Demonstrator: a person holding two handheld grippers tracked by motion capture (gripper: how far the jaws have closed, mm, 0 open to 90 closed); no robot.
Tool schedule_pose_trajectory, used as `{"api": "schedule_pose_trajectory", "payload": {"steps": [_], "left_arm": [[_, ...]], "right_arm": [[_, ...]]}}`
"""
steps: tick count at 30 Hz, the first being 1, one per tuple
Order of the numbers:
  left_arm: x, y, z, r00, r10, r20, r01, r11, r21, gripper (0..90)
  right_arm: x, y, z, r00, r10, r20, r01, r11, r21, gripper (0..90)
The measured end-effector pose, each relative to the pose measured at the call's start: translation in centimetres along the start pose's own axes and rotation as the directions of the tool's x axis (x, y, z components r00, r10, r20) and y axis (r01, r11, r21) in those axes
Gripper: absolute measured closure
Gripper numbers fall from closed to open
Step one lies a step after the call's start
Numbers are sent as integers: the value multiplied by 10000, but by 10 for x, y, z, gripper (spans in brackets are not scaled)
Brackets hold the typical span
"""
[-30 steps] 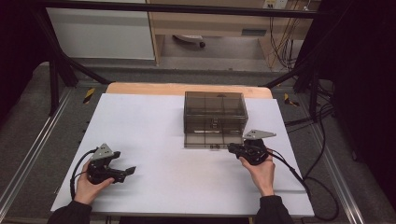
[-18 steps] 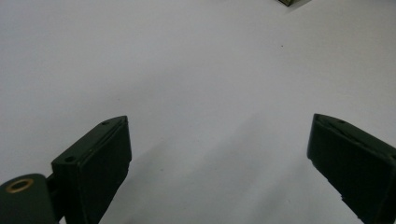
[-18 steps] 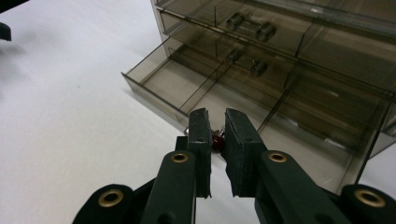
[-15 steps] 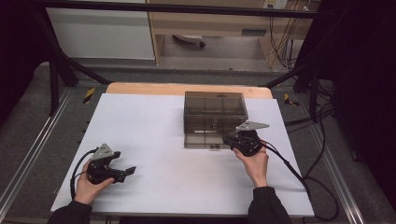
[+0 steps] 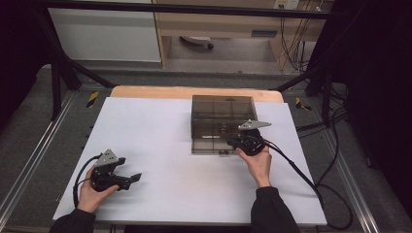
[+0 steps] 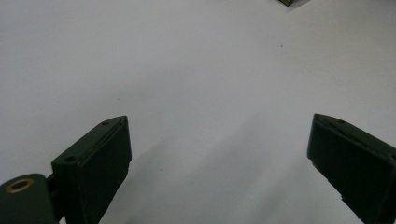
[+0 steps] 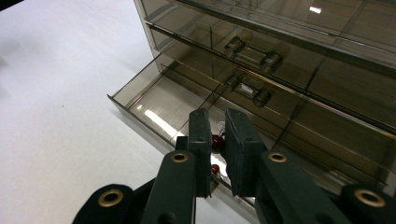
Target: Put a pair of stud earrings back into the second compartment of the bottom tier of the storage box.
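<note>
Since a second ago the right claw (image 5: 232,142) has travelled from about 4 o'clock of the smoky drawer cabinet (image 5: 222,114) up to its front, while the left claw (image 5: 135,177) has kept its place. Now the right hand (image 5: 256,162) reaches toward 12 o'clock with the forearm angled in from the bottom edge, its claw pressed almost together over the pulled-out bottom drawer (image 7: 154,100). Between the pads the right gripper view shows a small dark red item (image 7: 217,142) with a second one (image 7: 215,169) just below; whether the pads pinch it I cannot tell. Down at 8 o'clock of the white surface (image 5: 160,136) the left hand (image 5: 92,194) rests, claw pointing toward 3 o'clock. Its own view shows the jaws spread wide over bare surface.
</note>
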State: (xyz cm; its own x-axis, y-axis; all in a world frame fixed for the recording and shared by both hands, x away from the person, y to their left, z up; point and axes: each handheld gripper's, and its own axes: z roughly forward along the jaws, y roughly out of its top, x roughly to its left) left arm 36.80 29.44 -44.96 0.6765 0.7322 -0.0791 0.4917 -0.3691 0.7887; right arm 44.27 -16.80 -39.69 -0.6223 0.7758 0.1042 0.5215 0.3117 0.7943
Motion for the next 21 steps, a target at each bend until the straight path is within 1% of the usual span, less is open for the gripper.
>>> {"api": "schedule_pose_trajectory", "payload": {"steps": [4,21], "left_arm": [[0,0,0,10000,-2,8,2,10000,7,63],[0,0,0,10000,-1,2,1,10000,6,62]], "right_arm": [[-1,0,7,10000,43,18,-44,9999,103,810],[-1,-7,31,9997,235,-64,-234,9995,216,809]]}}
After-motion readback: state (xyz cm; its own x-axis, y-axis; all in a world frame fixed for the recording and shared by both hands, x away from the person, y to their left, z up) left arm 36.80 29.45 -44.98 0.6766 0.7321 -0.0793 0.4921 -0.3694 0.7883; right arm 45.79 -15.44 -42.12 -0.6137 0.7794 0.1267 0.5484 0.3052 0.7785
